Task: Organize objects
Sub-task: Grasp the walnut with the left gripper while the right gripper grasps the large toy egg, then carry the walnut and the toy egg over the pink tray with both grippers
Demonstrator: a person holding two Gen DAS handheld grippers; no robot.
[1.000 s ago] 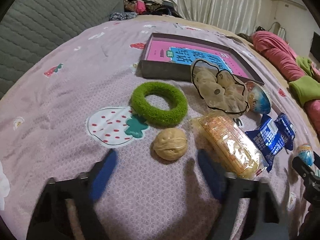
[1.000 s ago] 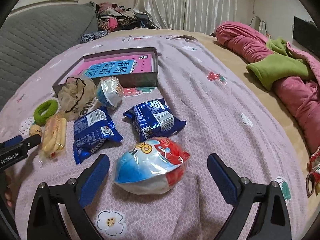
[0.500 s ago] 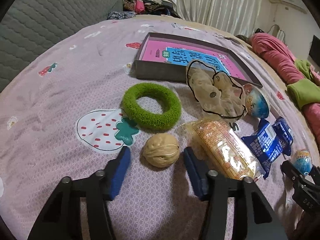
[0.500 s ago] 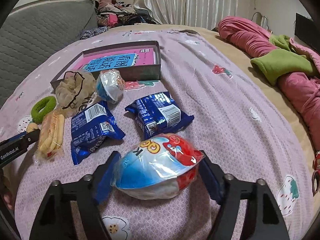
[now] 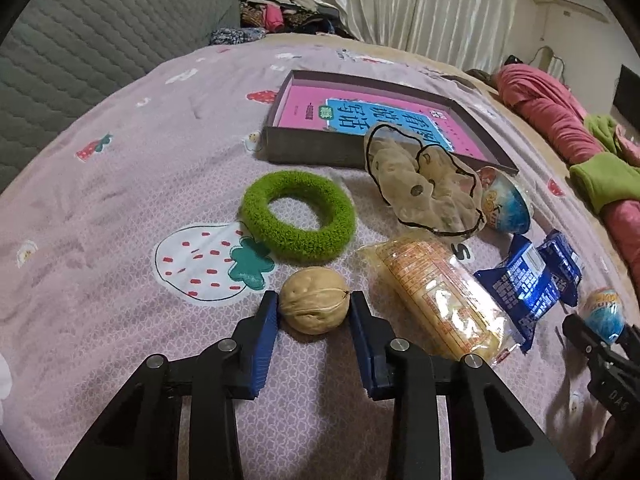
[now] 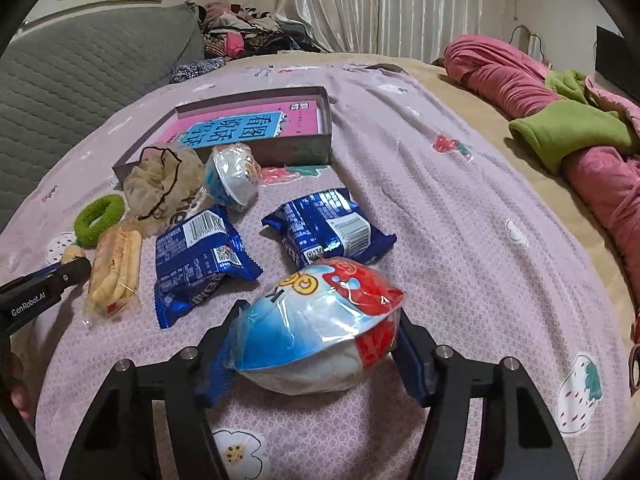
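My left gripper (image 5: pixel 314 312) is shut on a tan walnut (image 5: pixel 314 305) resting on the purple bedspread. My right gripper (image 6: pixel 316 344) is shut on a wrapped blue, white and red toy egg (image 6: pixel 316 330), held just above the bedspread; the same egg shows at the right edge of the left wrist view (image 5: pixel 604 312). Beyond lie a green fuzzy ring (image 5: pixel 298 216), a beige scrunchie (image 5: pixel 424 190), a wafer packet (image 5: pixel 440 300), two blue snack packets (image 6: pixel 196 264) (image 6: pixel 330 228), a second toy egg (image 6: pixel 234 176) and an open box (image 6: pixel 324 128) holding a pink book.
A grey quilted headboard (image 5: pixel 80 52) stands at the left. Pink and green bedding (image 6: pixel 568 128) is piled along the right side. Clothes (image 6: pixel 248 36) are heaped at the far end.
Both grippers moved forward and closed. The left one went from wide open to gripping the walnut; the right one closed on the toy egg and raised it slightly.
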